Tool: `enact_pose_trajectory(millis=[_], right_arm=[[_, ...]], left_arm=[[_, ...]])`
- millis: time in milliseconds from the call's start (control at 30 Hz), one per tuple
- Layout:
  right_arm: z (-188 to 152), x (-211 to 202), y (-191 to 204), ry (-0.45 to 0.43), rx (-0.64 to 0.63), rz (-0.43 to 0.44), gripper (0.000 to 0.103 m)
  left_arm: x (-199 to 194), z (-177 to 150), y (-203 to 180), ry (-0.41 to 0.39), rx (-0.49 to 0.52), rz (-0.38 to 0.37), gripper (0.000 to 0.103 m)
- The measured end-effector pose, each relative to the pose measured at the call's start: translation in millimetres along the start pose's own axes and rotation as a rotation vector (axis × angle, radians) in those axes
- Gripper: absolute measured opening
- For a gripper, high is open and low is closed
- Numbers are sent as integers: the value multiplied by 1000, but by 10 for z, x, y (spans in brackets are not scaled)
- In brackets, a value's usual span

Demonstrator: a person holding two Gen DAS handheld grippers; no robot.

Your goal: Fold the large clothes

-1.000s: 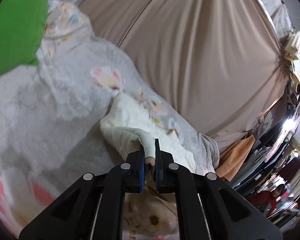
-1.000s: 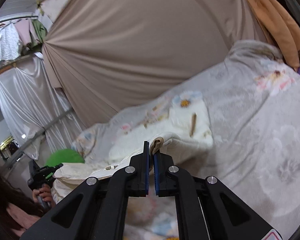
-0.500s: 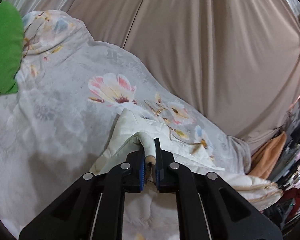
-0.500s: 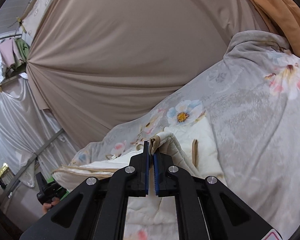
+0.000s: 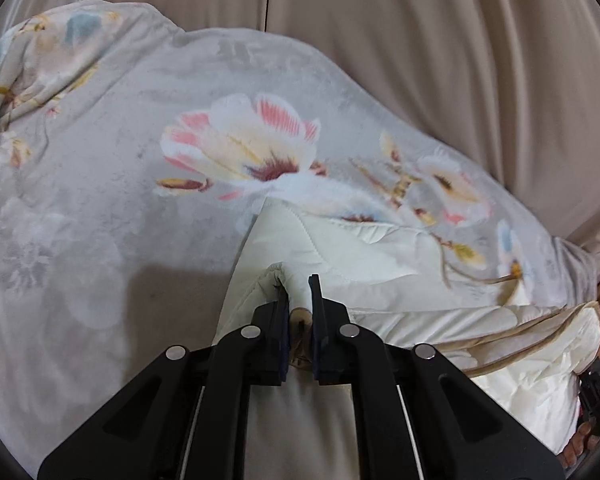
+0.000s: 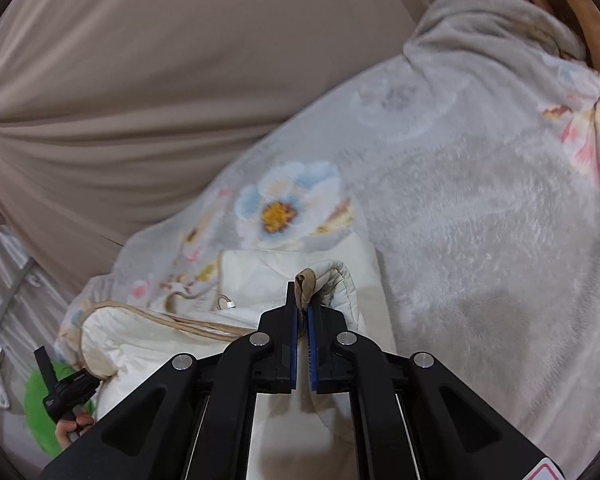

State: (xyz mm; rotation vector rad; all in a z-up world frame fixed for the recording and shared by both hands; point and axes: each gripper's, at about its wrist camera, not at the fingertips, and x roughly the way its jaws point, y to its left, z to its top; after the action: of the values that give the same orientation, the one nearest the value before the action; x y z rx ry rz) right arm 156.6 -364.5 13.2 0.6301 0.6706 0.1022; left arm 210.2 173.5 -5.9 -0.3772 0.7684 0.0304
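A cream quilted garment [image 5: 360,248] with tan trim lies folded over itself on a grey floral blanket [image 5: 100,160]. My left gripper [image 5: 299,288] sits over its near corner with the jaws a little apart; the tan-trimmed edge lies between them, no longer squeezed. My right gripper [image 6: 303,294] is shut on the tan-trimmed corner of the same garment [image 6: 260,268], held low over the blanket [image 6: 480,220]. The left gripper also shows in the right wrist view [image 6: 56,388], held in a hand at the lower left.
A beige curtain [image 5: 420,40] hangs behind the blanket-covered surface. A green object [image 6: 40,400] sits at the far left. Orange cloth [image 6: 572,8] hangs at the right edge of the blanket.
Both grippers have carried the garment's edge forward and down onto the blanket. The left jaws, clamped before, have parted slightly. The right jaws stay clamped.
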Motion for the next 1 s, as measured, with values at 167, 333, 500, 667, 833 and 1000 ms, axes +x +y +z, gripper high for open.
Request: enact_pose_trajectory(millis=[167,333,500,667,833,1000], right_arm=[[-69,406,-158,76,-3,-39,2],[-146,590,-163,107,-34,-60,2],[-163,646,-138,112,-45,-74,0],[-145,588,-145,92,-37,-37,3],[-17,5,-322,-32,70,104,30],[45,-675,-73,-171,-11,22,32]], left_arm=[[347,-79,9,38,25,3,9],[420,-194,-75,-9,88,36,9],[436,-198,-49,-15,70,16,10],[357,-187,39,-40,21,-41,11],[-244,-106,174,-131,-29,-135,30],[-1157,-17,20,-364,61,-73,65]])
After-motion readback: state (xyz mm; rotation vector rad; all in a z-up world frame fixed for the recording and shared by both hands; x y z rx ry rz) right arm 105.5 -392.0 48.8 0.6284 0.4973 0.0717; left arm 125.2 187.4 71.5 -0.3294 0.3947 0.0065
